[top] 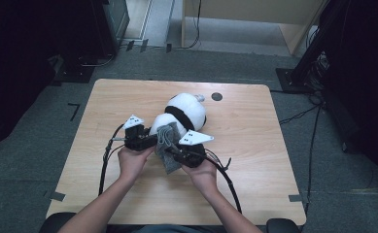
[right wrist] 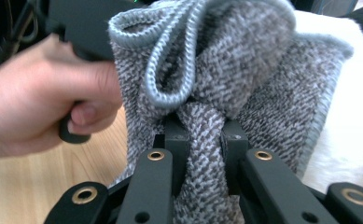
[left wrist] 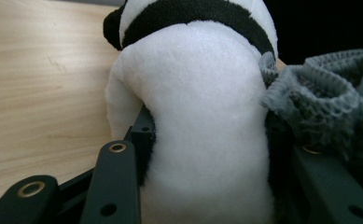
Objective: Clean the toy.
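The left gripper (left wrist: pixel 207 154) clamps the panda plush (top: pixel 184 114); the right gripper (right wrist: pixel 206 140) pinches the grey knit garment (right wrist: pixel 244 70), probably dressing it. Next, stretch the opening over the plush's near end.

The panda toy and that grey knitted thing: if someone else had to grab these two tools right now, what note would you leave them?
Left gripper: jaws closed around the white lower body of the plush panda.
Right gripper: shut on a bunched fold of the grey knitted garment.
Where things are: the panda lies mid-table, its far end pointing away from the person; the garment is bunched at its near end, between the two grippers.
Done: both things are gripped and brought together.
Left: the garment looks meant to go onto the panda, and it is not yet on. Probably keep the toy steady and work the knit opening over it.
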Demonstrator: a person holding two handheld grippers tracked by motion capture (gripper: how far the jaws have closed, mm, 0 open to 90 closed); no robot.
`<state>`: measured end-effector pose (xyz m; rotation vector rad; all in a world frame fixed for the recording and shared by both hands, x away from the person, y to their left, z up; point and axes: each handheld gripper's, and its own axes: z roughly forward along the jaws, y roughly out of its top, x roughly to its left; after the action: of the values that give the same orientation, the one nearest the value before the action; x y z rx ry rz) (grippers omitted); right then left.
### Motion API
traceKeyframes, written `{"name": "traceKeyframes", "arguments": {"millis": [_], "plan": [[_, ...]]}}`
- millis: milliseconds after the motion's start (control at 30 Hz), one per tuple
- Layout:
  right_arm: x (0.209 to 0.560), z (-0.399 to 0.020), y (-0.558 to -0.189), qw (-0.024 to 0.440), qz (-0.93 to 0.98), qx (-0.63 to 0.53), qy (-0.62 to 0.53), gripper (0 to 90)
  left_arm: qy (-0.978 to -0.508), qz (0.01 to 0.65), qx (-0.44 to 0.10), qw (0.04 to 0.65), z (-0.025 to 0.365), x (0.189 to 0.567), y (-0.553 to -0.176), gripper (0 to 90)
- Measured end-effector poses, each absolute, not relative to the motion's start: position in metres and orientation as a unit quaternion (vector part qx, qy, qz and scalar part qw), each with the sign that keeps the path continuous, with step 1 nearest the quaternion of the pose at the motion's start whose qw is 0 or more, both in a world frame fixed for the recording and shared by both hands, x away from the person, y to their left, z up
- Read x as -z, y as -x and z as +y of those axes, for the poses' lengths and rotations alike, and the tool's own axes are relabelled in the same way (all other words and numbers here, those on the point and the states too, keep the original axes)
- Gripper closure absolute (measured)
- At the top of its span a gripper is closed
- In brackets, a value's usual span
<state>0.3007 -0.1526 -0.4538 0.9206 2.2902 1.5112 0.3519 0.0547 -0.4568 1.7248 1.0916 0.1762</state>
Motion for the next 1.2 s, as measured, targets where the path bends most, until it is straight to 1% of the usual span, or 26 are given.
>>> {"name": "traceKeyframes", "arguments": {"millis": [167, 233, 333, 433, 533, 600, 733, 900, 1033, 1200], "plan": [[0.464, -0.152, -0.298, 0.136, 0.793, -0.51, -0.304, 79.4, -0.724, 0.456, -0.071, 0.512, 0.052, 0.459, -0.353, 54.3], [0.469, -0.149, -0.296, 0.133, 0.806, -0.494, -0.296, 79.5, -0.719, 0.46, -0.065, 0.516, 0.053, 0.459, -0.355, 54.3], [0.476, -0.144, -0.294, 0.142, 0.825, -0.467, -0.284, 79.5, -0.715, 0.461, -0.054, 0.524, 0.054, 0.457, -0.357, 54.6], [0.478, -0.143, -0.297, 0.133, 0.826, -0.467, -0.286, 79.7, -0.712, 0.46, -0.043, 0.529, 0.057, 0.455, -0.36, 54.7], [0.487, -0.14, -0.3, 0.131, 0.845, -0.43, -0.289, 79.8, -0.698, 0.461, -0.017, 0.548, 0.061, 0.452, -0.363, 55.1], [0.494, -0.138, -0.303, 0.121, 0.853, -0.408, -0.303, 79.8, -0.694, 0.454, 0.005, 0.559, 0.062, 0.448, -0.363, 55.1], [0.501, -0.141, -0.311, 0.105, 0.85, -0.398, -0.329, 79.7, -0.7, 0.434, -0.003, 0.567, 0.06, 0.439, -0.359, 54.9], [0.492, -0.144, -0.308, 0.094, 0.852, -0.405, -0.319, 79.7, -0.701, 0.444, -0.019, 0.557, 0.066, 0.444, -0.366, 54.8], [0.476, -0.143, -0.298, 0.092, 0.838, -0.447, -0.3, 79.8, -0.696, 0.457, -0.027, 0.554, 0.074, 0.447, -0.371, 54.9], [0.44, -0.153, -0.289, 0.137, 0.797, -0.512, -0.29, 80.1, -0.701, 0.461, -0.024, 0.543, 0.074, 0.452, -0.372, 54.8]]}}
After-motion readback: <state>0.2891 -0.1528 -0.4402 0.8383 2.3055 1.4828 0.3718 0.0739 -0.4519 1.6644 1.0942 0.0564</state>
